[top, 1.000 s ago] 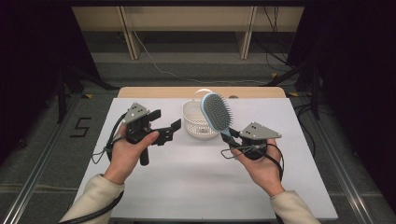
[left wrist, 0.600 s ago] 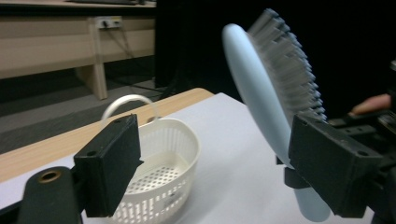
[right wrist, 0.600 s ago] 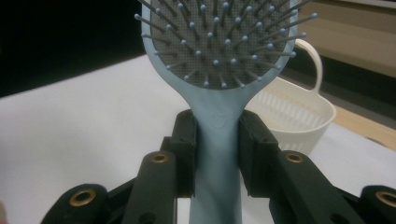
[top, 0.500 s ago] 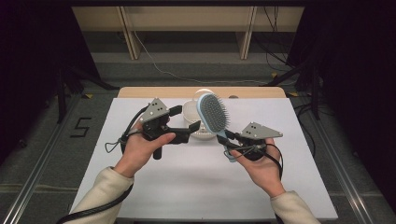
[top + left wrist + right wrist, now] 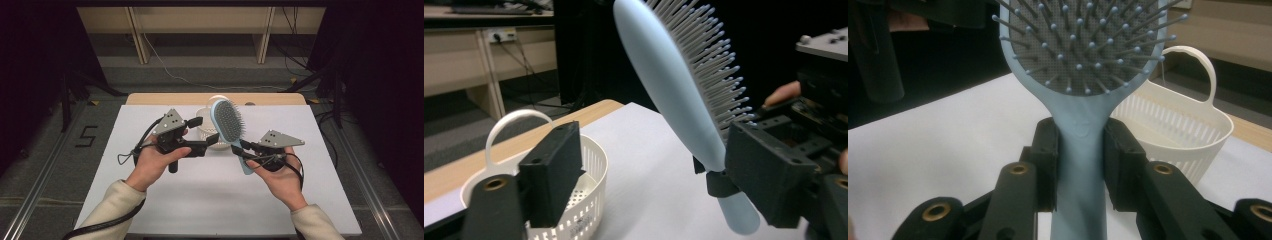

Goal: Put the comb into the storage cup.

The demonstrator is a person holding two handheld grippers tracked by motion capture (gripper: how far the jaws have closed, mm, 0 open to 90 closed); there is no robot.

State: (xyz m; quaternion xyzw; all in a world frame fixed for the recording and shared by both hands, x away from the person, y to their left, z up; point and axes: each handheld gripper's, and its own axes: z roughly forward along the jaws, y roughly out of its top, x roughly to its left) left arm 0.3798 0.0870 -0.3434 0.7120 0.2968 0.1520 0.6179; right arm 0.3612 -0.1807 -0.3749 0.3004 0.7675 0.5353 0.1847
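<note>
A pale blue hairbrush with a grey bristle pad stands upright above the white table. My right gripper is shut on its handle, and the right gripper view shows both jaws of that gripper pressed against the hairbrush just below the head. My left gripper is open and points right, close to the brush. In the left gripper view its jaws stand wide apart, with the hairbrush close by the right jaw and untouched. A white slotted basket sits behind.
The basket has a loop handle and stands near the table's far edge; it also sits behind the brush as the basket in the right gripper view. Cables trail from both grippers. Dark floor and stands surround the table.
My left gripper has moved right, from the table's left part to just beside the brush. The right gripper has held the brush almost in place, shifting slightly left.
</note>
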